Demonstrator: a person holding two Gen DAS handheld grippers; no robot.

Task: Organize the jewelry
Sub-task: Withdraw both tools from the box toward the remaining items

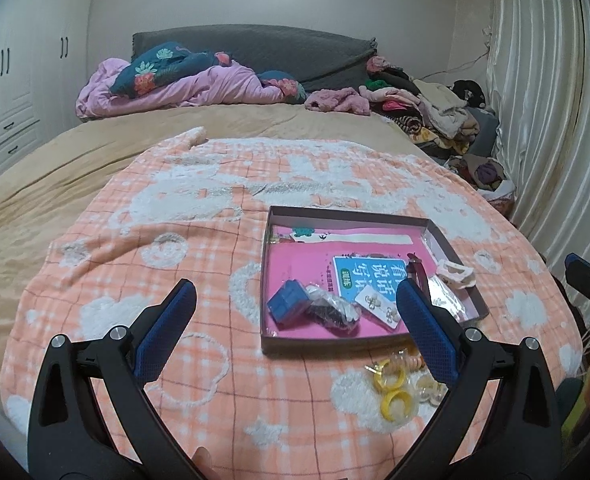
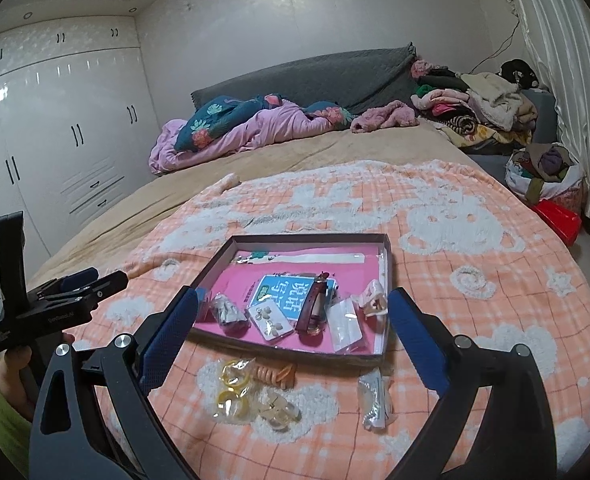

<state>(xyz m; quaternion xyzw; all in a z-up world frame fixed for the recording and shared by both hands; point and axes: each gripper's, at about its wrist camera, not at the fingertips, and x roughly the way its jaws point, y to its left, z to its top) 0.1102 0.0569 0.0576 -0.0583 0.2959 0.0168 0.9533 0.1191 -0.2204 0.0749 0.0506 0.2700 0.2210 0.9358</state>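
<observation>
A person's hand (image 2: pixel 13 376) in a green sleeve is gripping the left gripper (image 1: pixel 295 312) at the left side of the scene, and it is hovering above the orange checked blanket (image 1: pixel 135 280) with its blue-padded fingers (image 1: pixel 171 320) spread wide and nothing between them. Moving rightward, a shallow box (image 2: pixel 299 354) with a pink lining is lying on the blanket, and inside it a small blue case (image 1: pixel 285 306) is sitting at the near left, a bag of dark beads (image 1: pixel 331 312) is resting just beside it, an earring card (image 2: pixel 269 320) is lying next to that, and a dark red hair clip (image 2: pixel 315 304) is lying over a blue printed booklet (image 2: pixel 283 292). Further right in the box, a clear packet (image 2: pixel 347 324) and a pale claw clip (image 2: pixel 375 300) are sitting near the right wall. On the blanket just near of the box, yellow rings in a bag (image 2: pixel 233 392), an orange coil hair tie (image 2: pixel 275 374) and a clear sachet (image 2: pixel 373 400) are waiting outside it. The right gripper (image 2: pixel 293 320) is hanging over these loose pieces, its fingers (image 2: pixel 415 340) also held wide apart and gripping nothing.
</observation>
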